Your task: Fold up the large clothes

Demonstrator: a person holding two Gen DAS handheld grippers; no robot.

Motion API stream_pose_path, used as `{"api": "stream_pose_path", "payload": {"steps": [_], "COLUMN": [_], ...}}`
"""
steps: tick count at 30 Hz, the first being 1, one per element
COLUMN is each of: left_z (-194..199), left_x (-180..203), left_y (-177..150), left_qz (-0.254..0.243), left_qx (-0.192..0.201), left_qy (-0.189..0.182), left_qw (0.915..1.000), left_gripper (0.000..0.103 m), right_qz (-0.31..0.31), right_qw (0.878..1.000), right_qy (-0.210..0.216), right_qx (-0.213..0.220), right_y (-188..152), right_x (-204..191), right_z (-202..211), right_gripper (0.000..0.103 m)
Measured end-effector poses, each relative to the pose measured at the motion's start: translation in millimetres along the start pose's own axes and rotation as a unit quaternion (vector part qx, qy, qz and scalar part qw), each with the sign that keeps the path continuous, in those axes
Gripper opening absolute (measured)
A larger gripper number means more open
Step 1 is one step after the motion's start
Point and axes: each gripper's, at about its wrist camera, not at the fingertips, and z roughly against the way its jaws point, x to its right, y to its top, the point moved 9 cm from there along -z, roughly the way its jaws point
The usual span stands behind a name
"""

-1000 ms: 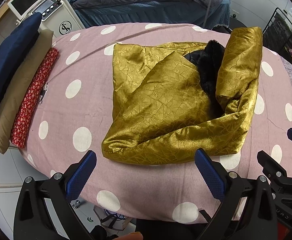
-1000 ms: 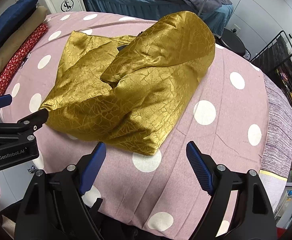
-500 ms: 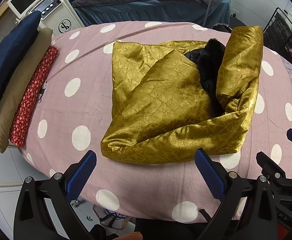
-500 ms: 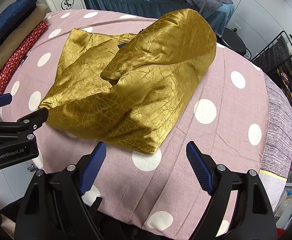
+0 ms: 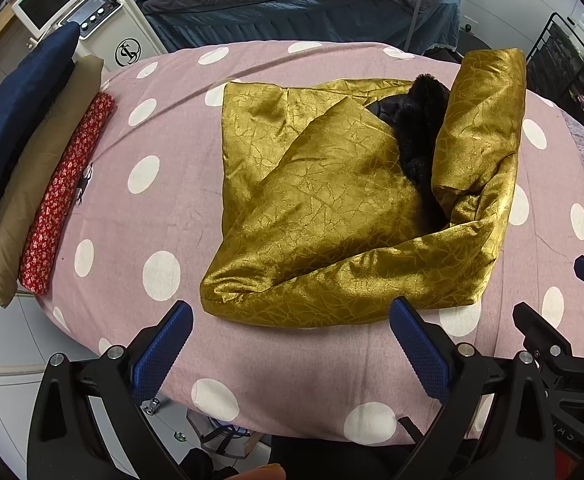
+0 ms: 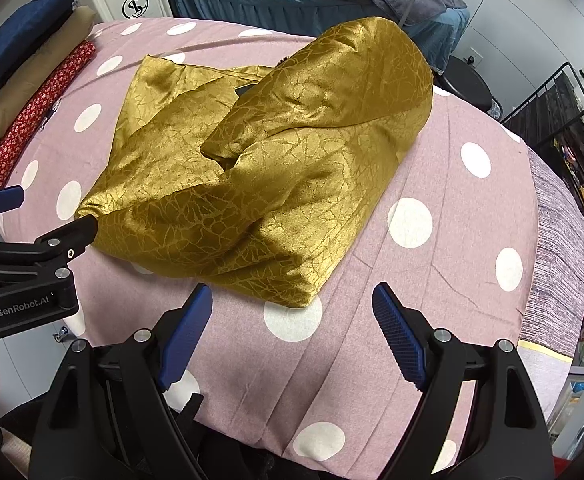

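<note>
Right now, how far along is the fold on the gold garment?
Partly done: the gold garment lies bundled on the polka-dot cover, sides flapped inward, black fur trim showing. In hand: nothing; the left gripper and the right gripper hover open near its front edge. Left: flatten the raised right flap and finish a neat fold.

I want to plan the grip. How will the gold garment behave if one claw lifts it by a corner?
The gold garment would likely sag: it lies in soft, rounded folds. Its shiny surface suggests it may slip between pads. The black furry lining hints at some weight.
</note>
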Motion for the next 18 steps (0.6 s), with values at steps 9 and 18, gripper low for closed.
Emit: {"api": "stream_pose_path", "payload": {"steps": [9,18], "left_z": [-2.0,-5.1], "left_x": [1.1,1.3], "left_y": [-0.3,-0.4], "left_qz": [-0.001,-0.003], "left_qx": [-0.003,-0.009], "left_qy": [-0.001,-0.002], "left_qw": [1.0000,1.0000], "left_gripper": [0.097,0.097], "right_qz": [0.003,0.001], "right_qw": [1.000,1.000], "right_qy": [0.000,-0.001], "right_qx": [-0.002,-0.007], "right_y": [-0.2,0.6], "right_x": [-0.3,0.0], "right_z": [-1.7,-3.2], "right_gripper": [0.082,0.082]}}
